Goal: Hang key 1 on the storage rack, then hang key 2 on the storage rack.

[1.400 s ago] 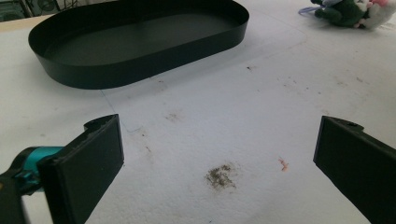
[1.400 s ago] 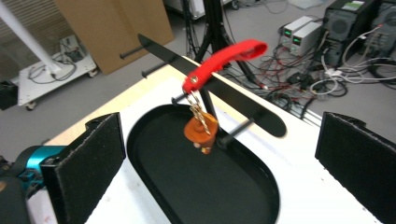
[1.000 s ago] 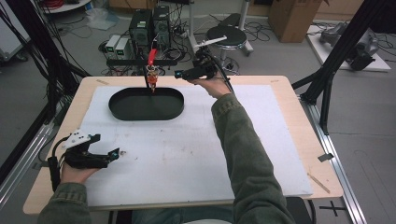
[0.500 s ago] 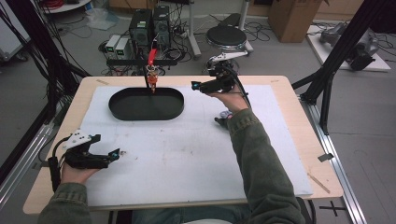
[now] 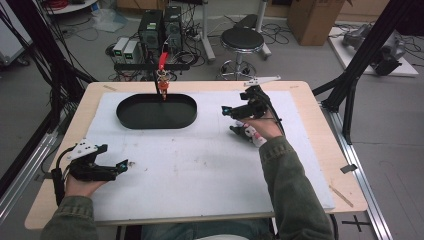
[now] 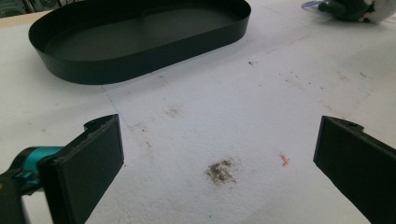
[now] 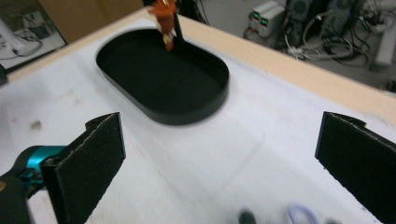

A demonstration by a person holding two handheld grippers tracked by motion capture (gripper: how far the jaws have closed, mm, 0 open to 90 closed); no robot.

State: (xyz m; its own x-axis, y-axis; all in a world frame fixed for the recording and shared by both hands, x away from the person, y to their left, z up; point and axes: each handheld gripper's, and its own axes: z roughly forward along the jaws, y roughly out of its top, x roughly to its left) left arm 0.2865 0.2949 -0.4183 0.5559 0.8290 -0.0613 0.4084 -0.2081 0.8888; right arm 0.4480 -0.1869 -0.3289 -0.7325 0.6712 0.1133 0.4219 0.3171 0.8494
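Note:
A black oval tray (image 5: pixel 155 112) lies empty at the far left-centre of the white mat; it also shows in the left gripper view (image 6: pixel 140 37) and the right gripper view (image 7: pixel 163 74). A red and orange item (image 5: pixel 163 75) hangs on a black stand at the tray's far rim (image 7: pixel 164 14). My right gripper (image 5: pixel 227 112) hovers right of the tray, jaws open and empty (image 7: pixel 219 158). Under that hand lies a small dark green and white object (image 5: pixel 246 133) (image 6: pixel 348 8). My left gripper (image 5: pixel 123 164) rests at the near left, open and empty (image 6: pixel 219 158).
The white mat (image 5: pixel 200 170) covers a wooden table (image 5: pixel 310 100). A blurred purple ring (image 7: pixel 299 215) shows at the bottom of the right gripper view. Black frame posts (image 5: pixel 350 95) stand at the table's sides. A stool (image 5: pixel 242 40) and electronics boxes sit beyond the far edge.
My right gripper has pulled away from the tray's far right end, moving right and toward the person. The left gripper has stayed put.

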